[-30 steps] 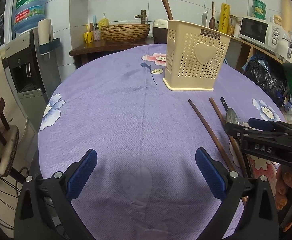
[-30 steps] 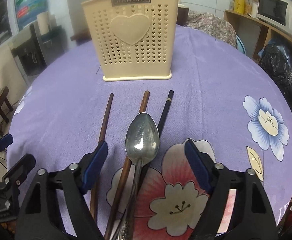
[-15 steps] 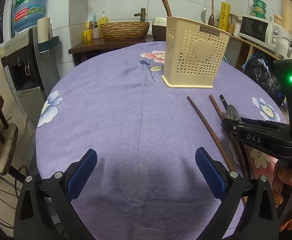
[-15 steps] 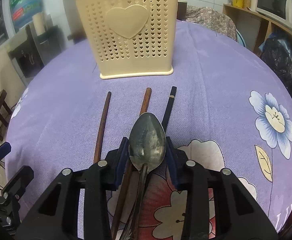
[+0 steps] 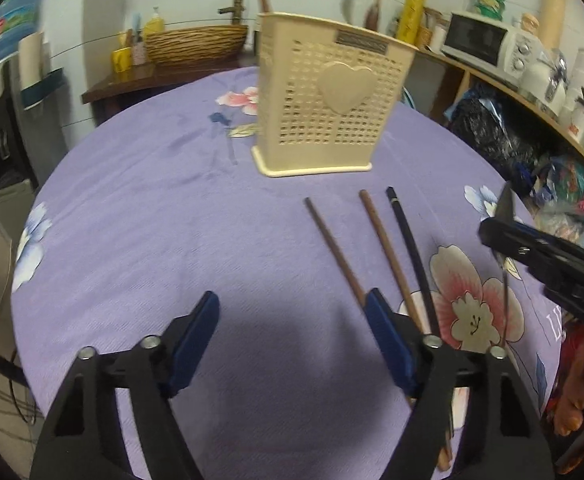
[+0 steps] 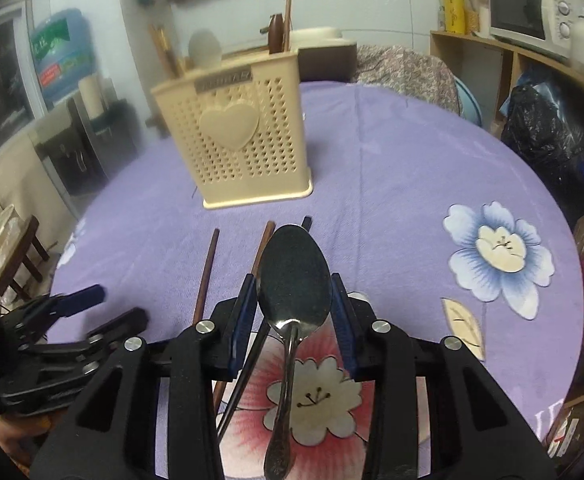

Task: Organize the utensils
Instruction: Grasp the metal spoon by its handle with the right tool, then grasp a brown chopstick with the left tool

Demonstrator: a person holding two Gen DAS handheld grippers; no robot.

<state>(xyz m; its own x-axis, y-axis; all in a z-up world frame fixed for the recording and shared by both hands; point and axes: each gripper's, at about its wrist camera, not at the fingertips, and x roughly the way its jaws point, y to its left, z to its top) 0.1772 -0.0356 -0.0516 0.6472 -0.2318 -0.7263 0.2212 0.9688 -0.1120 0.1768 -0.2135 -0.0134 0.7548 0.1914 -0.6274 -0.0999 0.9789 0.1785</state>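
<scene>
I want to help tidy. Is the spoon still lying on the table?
No. The right tool grips the spoon, lifted above the chopsticks.

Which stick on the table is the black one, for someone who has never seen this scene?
Find the cream holder with a heart on the purple tablecloth. Three sticks lie before it; the black chopstick is the one nearest the pink flower print, darker than the two brown chopsticks beside it.

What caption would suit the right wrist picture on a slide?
Right gripper clamps a metal spoon by its bowl, above three chopsticks on a purple tablecloth, facing a cream holder.
</scene>
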